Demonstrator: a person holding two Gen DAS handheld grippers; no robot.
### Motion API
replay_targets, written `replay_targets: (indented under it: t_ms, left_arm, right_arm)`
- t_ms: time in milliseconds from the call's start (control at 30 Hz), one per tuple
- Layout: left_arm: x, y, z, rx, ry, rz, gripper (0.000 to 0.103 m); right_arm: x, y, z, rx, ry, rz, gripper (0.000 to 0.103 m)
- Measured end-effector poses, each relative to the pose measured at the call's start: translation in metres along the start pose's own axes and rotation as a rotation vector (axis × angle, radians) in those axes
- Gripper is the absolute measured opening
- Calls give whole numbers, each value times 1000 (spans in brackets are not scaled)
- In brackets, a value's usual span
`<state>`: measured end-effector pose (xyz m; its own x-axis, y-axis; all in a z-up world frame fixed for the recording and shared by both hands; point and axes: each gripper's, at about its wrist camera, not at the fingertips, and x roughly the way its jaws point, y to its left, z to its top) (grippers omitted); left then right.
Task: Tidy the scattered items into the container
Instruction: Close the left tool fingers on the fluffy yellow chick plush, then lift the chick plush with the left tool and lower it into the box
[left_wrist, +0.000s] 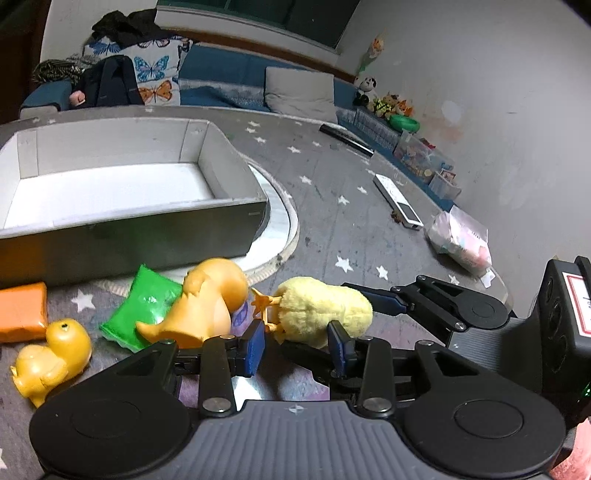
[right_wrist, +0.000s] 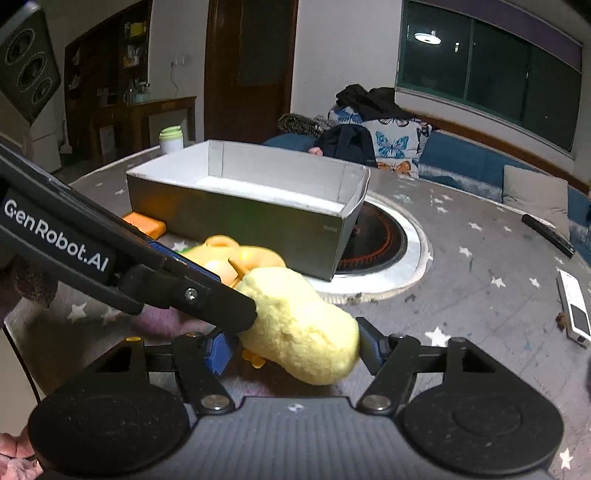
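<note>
Grey cloth dotted with white stars covers the round tabletop (left_wrist: 332, 221), and the scattered toys lie along its near edge. At the far left of that row, seen from the left wrist camera, an orange block (left_wrist: 22, 312) rests beside a small yellow rubber duck (left_wrist: 51, 354) lying on its side. To the right of these sits a green packet (left_wrist: 146, 308), with a larger orange rubber duck (left_wrist: 203, 302) lying partly on it. Behind this group, further from the viewer, stands the container (left_wrist: 129, 221), a long, open grey box with a white inside and nothing visible in it.

Right of the orange duck lies a fluffy yellow plush chick (left_wrist: 325, 310) on its side, its orange feet pointing left toward the duck. The left gripper (left_wrist: 297, 341) has its blue-padded fingers spread apart, one near the chick's feet and one against its near side, not clenched. The right gripper (right_wrist: 293, 349) reaches in from the right, and its fingers straddle the chick's body (right_wrist: 301, 325) at either end, touching the fluff; whether they actually squeeze it cannot be told.

Further right on the cloth lie a white remote (left_wrist: 397, 201), a black remote (left_wrist: 345, 138) beyond it, and a clear bag of pale items (left_wrist: 461, 240).
</note>
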<state>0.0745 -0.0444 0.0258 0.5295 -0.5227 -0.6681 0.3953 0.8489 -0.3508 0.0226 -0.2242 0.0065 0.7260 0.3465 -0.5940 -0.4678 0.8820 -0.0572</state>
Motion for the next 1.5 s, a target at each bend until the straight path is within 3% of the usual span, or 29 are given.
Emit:
replay_targets:
  t_ms: [300,467,600,700,1133,1300,1500]
  left_arm:
    - [13,5,-2,2,10,54,41]
    - [9,5,-5,4,16,35,41]
    - [6,10,-3,-49,16,-3,41]
    - [12,10,0,-70,30,15,41]
    - [17,11,4,-107,27,24,36]
    - [-1,8,13,-107,-19,19,36]
    - [-24,10,46,-73,-124,51,36]
  right_arm:
    - [3,4,-6,61,45,27,68]
    - [-9,16,-10,-29,43,78,68]
    - [-10,9,-9,6,42,82,67]
    - [-6,6,-7,44,41,85,59]
    - [1,9,-8,57,39,41,43]
    - [-12,12,1,42,0,32,43]
    - [-13,10,37,18,-101,25,43]
